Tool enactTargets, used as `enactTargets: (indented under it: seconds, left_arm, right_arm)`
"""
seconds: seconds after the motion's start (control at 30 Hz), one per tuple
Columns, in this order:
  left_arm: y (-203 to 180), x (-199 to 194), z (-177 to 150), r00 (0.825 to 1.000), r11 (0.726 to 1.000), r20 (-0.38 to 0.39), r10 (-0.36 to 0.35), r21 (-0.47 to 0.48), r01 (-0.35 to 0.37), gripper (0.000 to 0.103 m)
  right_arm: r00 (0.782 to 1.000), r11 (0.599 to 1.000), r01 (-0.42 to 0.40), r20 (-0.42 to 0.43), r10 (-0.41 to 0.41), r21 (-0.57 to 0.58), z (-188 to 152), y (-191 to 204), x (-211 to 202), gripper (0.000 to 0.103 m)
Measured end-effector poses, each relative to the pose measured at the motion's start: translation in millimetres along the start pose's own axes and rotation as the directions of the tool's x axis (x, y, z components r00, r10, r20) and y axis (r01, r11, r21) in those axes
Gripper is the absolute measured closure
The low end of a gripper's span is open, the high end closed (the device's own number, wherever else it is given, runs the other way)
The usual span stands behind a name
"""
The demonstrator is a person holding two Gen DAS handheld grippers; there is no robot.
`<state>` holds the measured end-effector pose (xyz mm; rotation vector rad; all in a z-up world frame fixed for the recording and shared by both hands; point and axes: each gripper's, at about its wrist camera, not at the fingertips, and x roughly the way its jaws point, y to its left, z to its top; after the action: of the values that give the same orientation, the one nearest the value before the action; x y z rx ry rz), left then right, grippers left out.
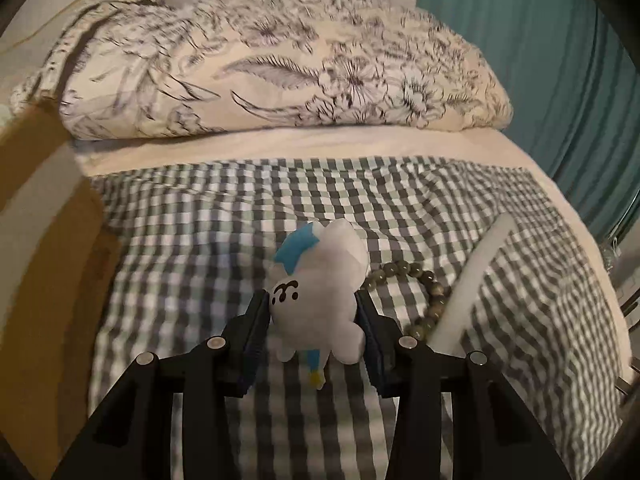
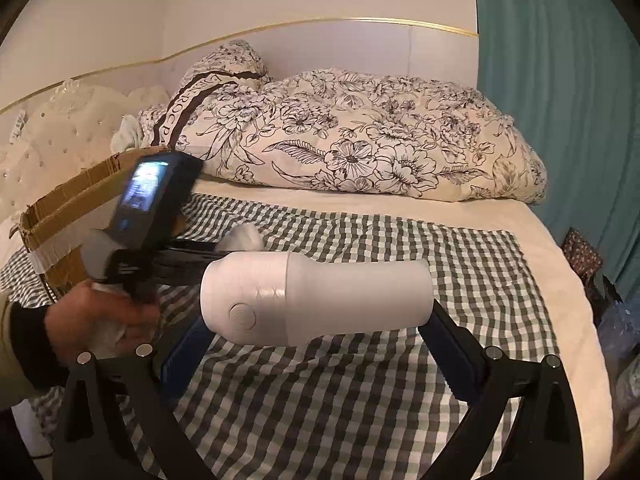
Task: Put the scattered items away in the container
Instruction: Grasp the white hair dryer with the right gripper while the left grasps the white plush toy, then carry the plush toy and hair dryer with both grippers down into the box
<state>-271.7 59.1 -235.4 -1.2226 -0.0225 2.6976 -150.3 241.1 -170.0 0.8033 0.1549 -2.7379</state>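
Note:
My left gripper (image 1: 314, 300) is shut on a small white plush toy (image 1: 316, 292) with a blue tuft and holds it above the checkered cloth (image 1: 192, 264). A string of green beads (image 1: 416, 284) lies on the cloth just right of the toy. The cardboard box (image 1: 44, 208) is at the left edge. My right gripper (image 2: 316, 316) is shut on a white cylindrical device (image 2: 316, 300), held sideways above the cloth (image 2: 360, 380). The left gripper's body (image 2: 160, 200) shows at the left, toy (image 2: 244, 236) in its fingers, near the box (image 2: 68, 208).
A floral duvet (image 1: 280, 68) is bunched at the far side of the bed. A teal curtain (image 1: 560, 60) hangs on the right. A white flat item (image 1: 472, 280) lies partly under the cloth at the right. The headboard (image 2: 52, 132) is at the left.

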Motion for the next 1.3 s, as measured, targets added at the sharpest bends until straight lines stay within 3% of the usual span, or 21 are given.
enactTargets:
  seconds: [0.43, 0.77, 1.0, 1.3]
  left_arm:
    - [6.7, -165.8, -15.5, 0.982, 1.000, 0.188, -0.011, 0.006, 0.010, 0.060]
    - [46.1, -288.8, -25.1, 0.949, 0.999, 0.314, 0.028, -0.050, -0.013, 0.060]
    - [86.4, -347.0, -31.4, 0.927, 0.993, 0.367, 0.081, -0.106, -0.044, 0.060]
    - [140.4, -387.5, -35.0, 0.899, 0.981, 0.404, 0.171, -0.158, -0.115, 0.060]
  right_arm:
    - [0.998, 0.997, 0.050, 0.039, -0.052, 0.063, 20.9, 29.1, -75.7, 0.004]
    - [0.991, 0.995, 0.070, 0.110, -0.077, 0.068, 54.3, 71.2, -137.0, 0.004]
    - [0.985, 0.998, 0.062, 0.157, -0.066, 0.032, 82.4, 109.2, -162.0, 0.004]
    - [0.981, 1.000, 0.001, 0.192, 0.002, -0.019, 112.6, 165.0, -165.7, 0.004]
